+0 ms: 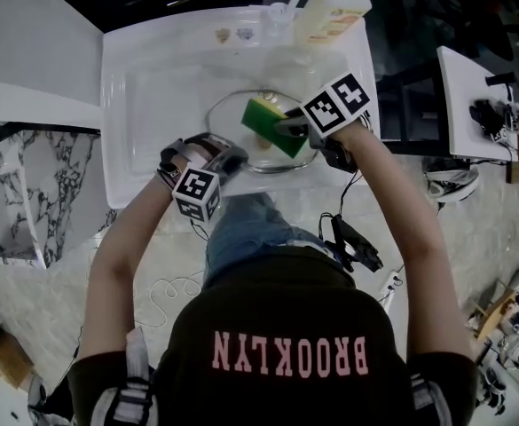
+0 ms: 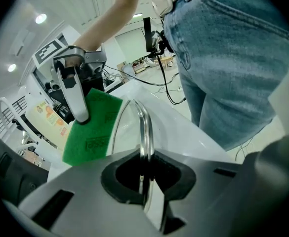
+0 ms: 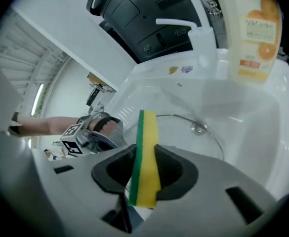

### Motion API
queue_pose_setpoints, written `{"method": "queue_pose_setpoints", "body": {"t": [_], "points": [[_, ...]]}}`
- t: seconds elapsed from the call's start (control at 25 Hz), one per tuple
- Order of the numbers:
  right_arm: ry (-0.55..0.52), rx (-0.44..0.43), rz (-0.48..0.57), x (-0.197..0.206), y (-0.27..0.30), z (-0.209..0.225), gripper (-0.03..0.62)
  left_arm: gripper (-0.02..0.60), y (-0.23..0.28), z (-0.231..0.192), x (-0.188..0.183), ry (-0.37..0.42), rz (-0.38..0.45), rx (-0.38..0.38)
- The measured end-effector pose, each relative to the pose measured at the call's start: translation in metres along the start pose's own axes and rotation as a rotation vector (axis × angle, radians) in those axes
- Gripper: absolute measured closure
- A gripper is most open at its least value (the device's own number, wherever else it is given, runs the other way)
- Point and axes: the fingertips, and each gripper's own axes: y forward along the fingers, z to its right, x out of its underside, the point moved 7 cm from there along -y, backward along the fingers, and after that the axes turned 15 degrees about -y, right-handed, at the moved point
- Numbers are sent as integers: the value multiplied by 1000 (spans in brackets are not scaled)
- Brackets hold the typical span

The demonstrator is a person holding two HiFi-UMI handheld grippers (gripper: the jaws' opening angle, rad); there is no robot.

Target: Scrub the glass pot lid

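Note:
The glass pot lid (image 1: pixel 241 109) lies tilted in the white sink (image 1: pixel 117 105). My left gripper (image 1: pixel 231 158) is shut on its near rim, and in the left gripper view the metal rim (image 2: pixel 144 127) runs edge-on between the jaws of that gripper (image 2: pixel 144 174). My right gripper (image 1: pixel 292 128) is shut on a green and yellow sponge (image 1: pixel 272 128), whose green face rests on the lid. In the right gripper view the sponge (image 3: pixel 145 152) stands upright in this gripper (image 3: pixel 144 174), with the lid's knob (image 3: pixel 199 128) beyond. From the left gripper view the sponge (image 2: pixel 91 127) shows its green side.
A soap bottle (image 1: pixel 334 11) and a faucet (image 1: pixel 281 11) stand on the sink's back edge. A marble counter (image 1: pixel 19 193) is on the left. Cables (image 1: pixel 352 238) hang at the person's right side. The person stands close against the sink front.

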Motion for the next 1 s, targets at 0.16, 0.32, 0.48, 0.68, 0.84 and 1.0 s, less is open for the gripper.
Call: {"method": "queue_pose_setpoints", "body": {"t": [0.16, 0.32, 0.48, 0.68, 0.84, 1.0], "points": [[0, -47, -33, 3, 27, -13, 493, 558, 2, -1, 0, 0, -6, -13], [26, -86, -34, -4, 38, -15, 493, 557, 2, -2, 0, 2, -10, -17], [38, -130, -68, -8, 51, -18, 493, 557, 3, -1, -1, 3, -12, -19], [-21, -127, -134, -6, 60, -18, 494, 558, 1, 1, -2, 14, -16, -6], [-29, -119, -147, -2, 60, -12, 494, 558, 1, 3, -3, 18, -16, -2], [-33, -104, -164, 3, 59, -5, 493, 557, -1, 4, -4, 18, -15, 6]]}}
